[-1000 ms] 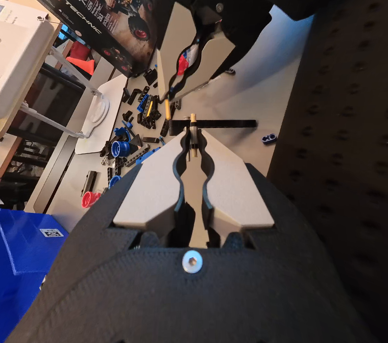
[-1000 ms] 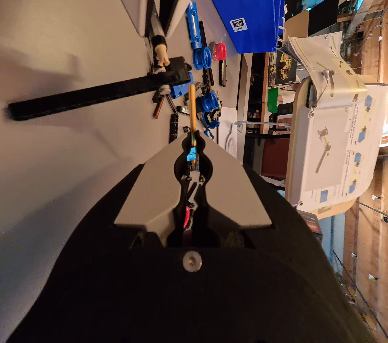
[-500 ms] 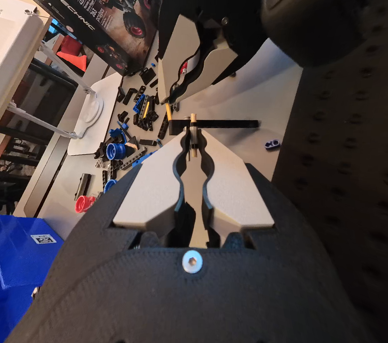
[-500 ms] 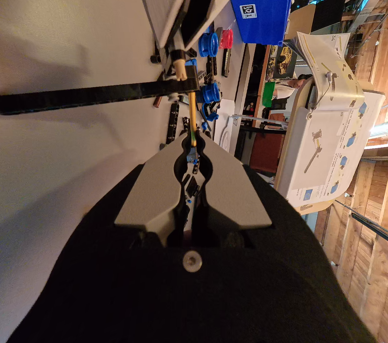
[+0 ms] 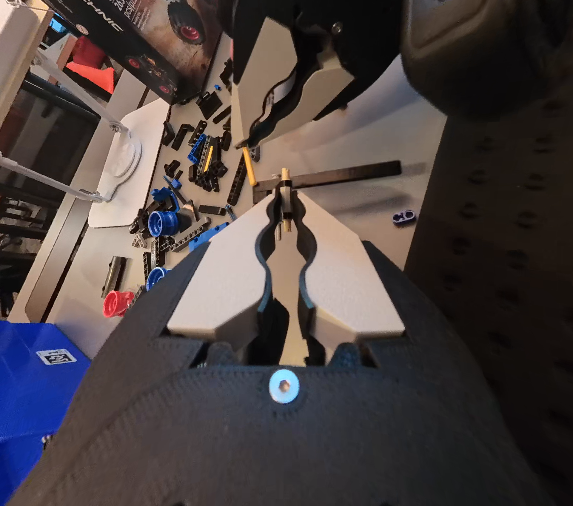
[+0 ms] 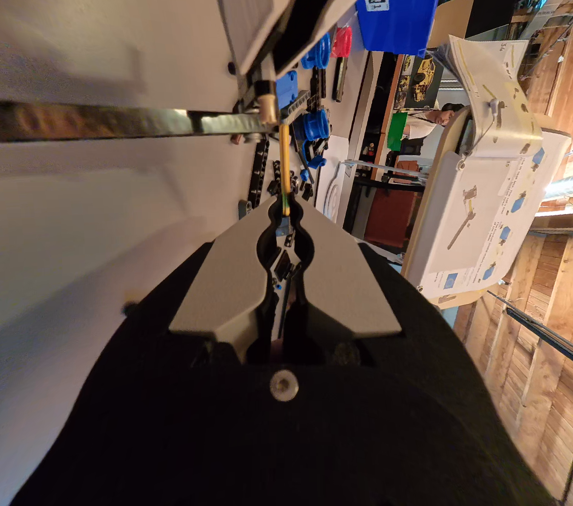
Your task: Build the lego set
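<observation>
1. Yellow axle [image 6: 284,162] pinched in right gripper [image 6: 286,206], pointing straight ahead, tip at the black beam [image 6: 124,123] end.
2. Left gripper [image 5: 284,196] clamped on the small grey connector [image 5: 286,196] joined to that beam, held crosswise above the table [image 5: 356,131].
3. Judged next: push axle along its length into the hole.

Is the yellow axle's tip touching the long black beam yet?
Cannot tell. In the right wrist view the yellow axle runs up to the long black beam, but blur hides the joint; the left wrist view suggests a sliver of gap.

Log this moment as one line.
left gripper: shut on beam assembly | right gripper: shut on yellow axle | axle tip at beam end
</observation>
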The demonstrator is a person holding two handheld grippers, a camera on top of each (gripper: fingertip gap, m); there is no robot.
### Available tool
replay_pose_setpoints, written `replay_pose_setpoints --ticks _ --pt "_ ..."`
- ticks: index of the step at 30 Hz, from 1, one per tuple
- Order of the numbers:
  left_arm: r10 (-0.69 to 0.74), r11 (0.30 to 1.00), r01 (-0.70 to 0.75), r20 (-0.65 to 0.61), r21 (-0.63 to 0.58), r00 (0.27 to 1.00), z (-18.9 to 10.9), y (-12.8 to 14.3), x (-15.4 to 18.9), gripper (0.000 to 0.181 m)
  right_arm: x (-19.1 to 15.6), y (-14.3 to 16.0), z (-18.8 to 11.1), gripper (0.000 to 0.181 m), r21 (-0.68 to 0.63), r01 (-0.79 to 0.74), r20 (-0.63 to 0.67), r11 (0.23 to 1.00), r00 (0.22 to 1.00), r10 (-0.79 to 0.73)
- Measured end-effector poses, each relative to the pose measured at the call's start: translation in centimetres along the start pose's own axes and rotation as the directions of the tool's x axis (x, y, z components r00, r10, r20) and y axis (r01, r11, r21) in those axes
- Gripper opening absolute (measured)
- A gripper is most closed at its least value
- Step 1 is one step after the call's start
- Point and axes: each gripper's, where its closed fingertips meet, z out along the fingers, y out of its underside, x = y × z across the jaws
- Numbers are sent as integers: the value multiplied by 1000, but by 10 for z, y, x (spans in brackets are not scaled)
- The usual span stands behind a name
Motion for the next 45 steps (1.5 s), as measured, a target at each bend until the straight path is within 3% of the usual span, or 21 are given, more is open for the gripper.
replay_pose_setpoints --ticks 21,36,45 --pt "7 1000 -7 -9 -20 1000 5 -1 1 5 -4 17 1 2 -57 -6 43 998 999 8" --pt "32 999 -32 -13 -25 999 8 -4 2 5 -6 9 3 2 -90 69 54 994 996 -64" --pt "28 1000 -28 -23 8 999 13 -5 7 5 -20 1 5 2 -102 37 151 994 988 -21"
